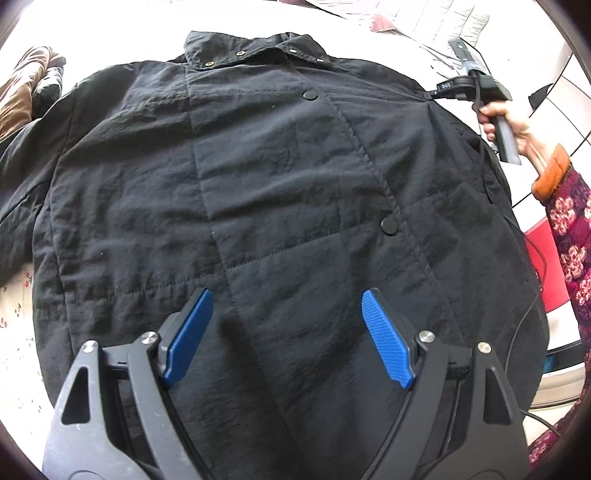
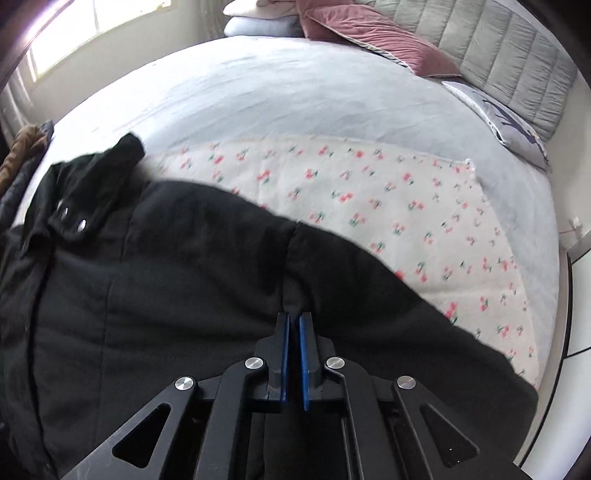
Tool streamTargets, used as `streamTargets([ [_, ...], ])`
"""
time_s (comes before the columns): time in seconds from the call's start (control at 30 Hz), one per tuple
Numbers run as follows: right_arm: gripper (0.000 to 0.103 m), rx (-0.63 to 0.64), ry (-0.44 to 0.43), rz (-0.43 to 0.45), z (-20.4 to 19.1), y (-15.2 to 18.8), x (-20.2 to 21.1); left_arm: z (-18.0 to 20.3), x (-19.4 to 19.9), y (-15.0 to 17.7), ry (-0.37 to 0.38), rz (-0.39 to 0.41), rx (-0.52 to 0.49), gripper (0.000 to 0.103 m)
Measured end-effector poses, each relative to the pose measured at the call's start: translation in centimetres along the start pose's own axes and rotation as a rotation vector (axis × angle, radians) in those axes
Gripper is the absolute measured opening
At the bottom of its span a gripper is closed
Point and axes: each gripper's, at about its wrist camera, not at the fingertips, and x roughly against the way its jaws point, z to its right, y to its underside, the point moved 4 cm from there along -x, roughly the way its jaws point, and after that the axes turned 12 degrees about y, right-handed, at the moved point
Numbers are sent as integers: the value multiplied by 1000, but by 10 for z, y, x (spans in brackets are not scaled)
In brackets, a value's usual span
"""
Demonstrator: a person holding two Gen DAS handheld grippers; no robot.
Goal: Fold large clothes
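A large black quilted jacket lies front up on the bed, collar at the far end, snap buttons down its front. My left gripper is open above the jacket's lower part, blue pads spread wide, holding nothing. My right gripper is shut on a pinch of the jacket's fabric at its right shoulder edge; it also shows in the left wrist view, held by a hand. The jacket fills the lower left of the right wrist view.
A cherry-print blanket covers the bed under the jacket, over a pale blue sheet. Pink and grey pillows lie at the headboard. Brown clothing sits at the far left. A red object stands beside the bed.
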Motion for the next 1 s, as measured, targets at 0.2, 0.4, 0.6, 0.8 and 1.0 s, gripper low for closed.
streamTargets([
  [0.2, 2, -112, -7, 1, 30, -4, -8, -5, -5, 2, -7, -15, -3, 83],
  [0.4, 65, -145, -125, 13, 64, 45, 38, -17, 2, 1, -26, -1, 35, 83],
  [0.6, 65, -488, -273, -117, 165, 119, 49, -6, 12, 5, -2, 28, 25, 83],
  [0.8, 66, -725, -361, -250, 203, 202, 48, 9, 13, 4, -23, 26, 7, 83],
  [1.0, 78, -885, -454, -301, 215, 254, 30, 23, 22, 13, -12, 30, -10, 83],
])
